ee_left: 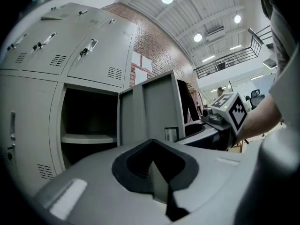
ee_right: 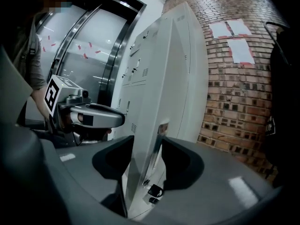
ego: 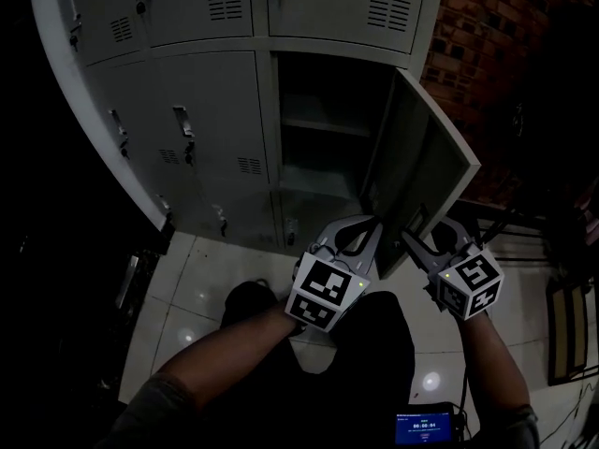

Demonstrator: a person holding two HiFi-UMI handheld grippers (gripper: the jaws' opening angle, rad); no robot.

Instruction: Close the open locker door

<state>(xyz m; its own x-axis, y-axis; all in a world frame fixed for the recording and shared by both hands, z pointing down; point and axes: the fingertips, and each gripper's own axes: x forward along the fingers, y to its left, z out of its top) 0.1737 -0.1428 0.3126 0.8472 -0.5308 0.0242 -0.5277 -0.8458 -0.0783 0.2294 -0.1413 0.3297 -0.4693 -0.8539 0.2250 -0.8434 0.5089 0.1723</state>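
1. Plainly, the biggest thing in sight is a bank of grey metal lockers (ego: 187, 110) with vented doors and handles, seen steeply from above in the head view. It stands on a pale tiled floor (ego: 201, 279).
2. To the right of the lockers rises a red brick wall (ego: 487, 45).
3. One compartment (ego: 323, 92) in the bank stands open. It is dark inside and a shelf (ego: 323, 124) crosses it.
4. The open locker door (ego: 426, 166) is swung out to the right of that compartment, roughly square to the bank's front. Its free edge points toward the person.
5. The right claw (ego: 421, 227) is clamped on the door's free edge near the bottom. In the right gripper view the thin metal panel fills the gap between the two dark pads, one jaw on each face of the door.
6. The left claw (ego: 367, 227) is held just beside the right one, in front of the open compartment. Its jaws are pressed together with nothing between them, and it touches neither door nor locker.
7. A small dark lock piece (ee_right: 153, 191) sits on the door's edge, just below the right claw's grip.
8. A small device with a blue screen (ego: 426, 428) shows at the bottom edge of the head view.
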